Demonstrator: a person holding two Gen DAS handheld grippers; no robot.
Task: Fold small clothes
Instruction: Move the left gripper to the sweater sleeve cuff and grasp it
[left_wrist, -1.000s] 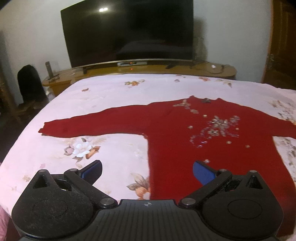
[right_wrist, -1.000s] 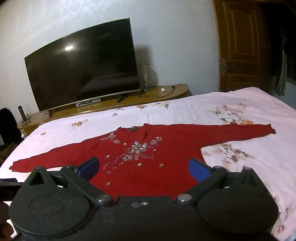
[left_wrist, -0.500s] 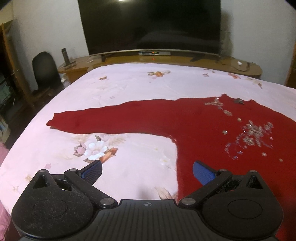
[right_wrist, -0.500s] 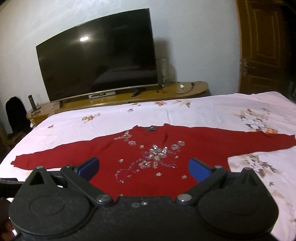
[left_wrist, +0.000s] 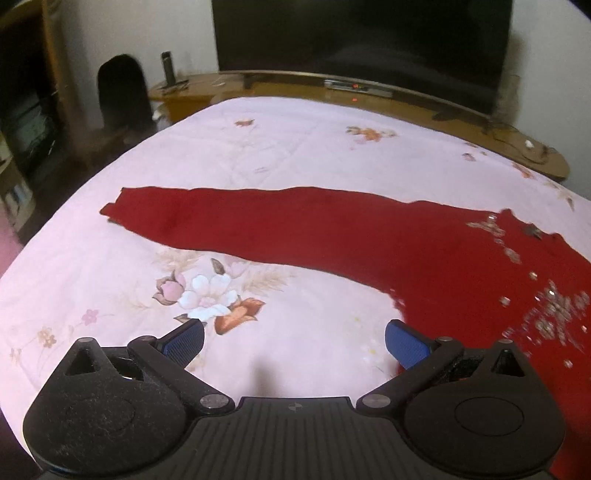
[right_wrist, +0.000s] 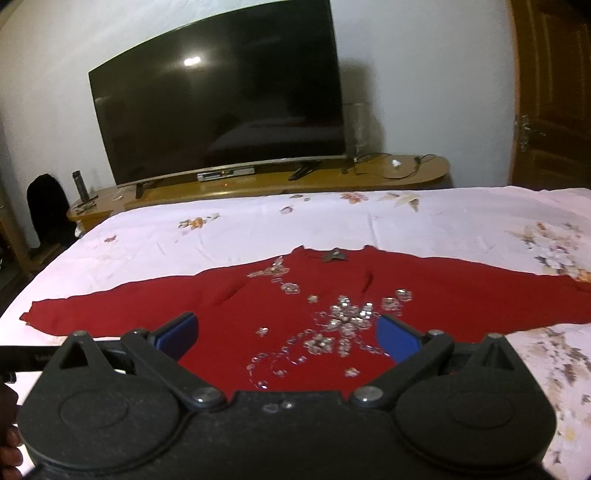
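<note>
A red long-sleeved top (right_wrist: 332, 295) with silver sequin flowers lies flat and face up on the bed, both sleeves spread out sideways. In the left wrist view its left sleeve (left_wrist: 258, 225) stretches across the sheet to a cuff at far left. My left gripper (left_wrist: 294, 341) is open and empty, above bare sheet just left of the top's body. My right gripper (right_wrist: 288, 338) is open and empty, above the sequined chest. Neither touches the cloth.
The bed has a pale pink floral sheet (left_wrist: 295, 147). Beyond its far edge stands a low wooden TV stand (right_wrist: 258, 181) with a large dark television (right_wrist: 221, 110). A wooden door (right_wrist: 554, 92) is at right. The bed's left edge drops to a dark floor (left_wrist: 22, 155).
My left gripper has swung left, from over the top's body to the sleeve and bare sheet. My right gripper has shifted left and closer to the sequined chest. Both stay open.
</note>
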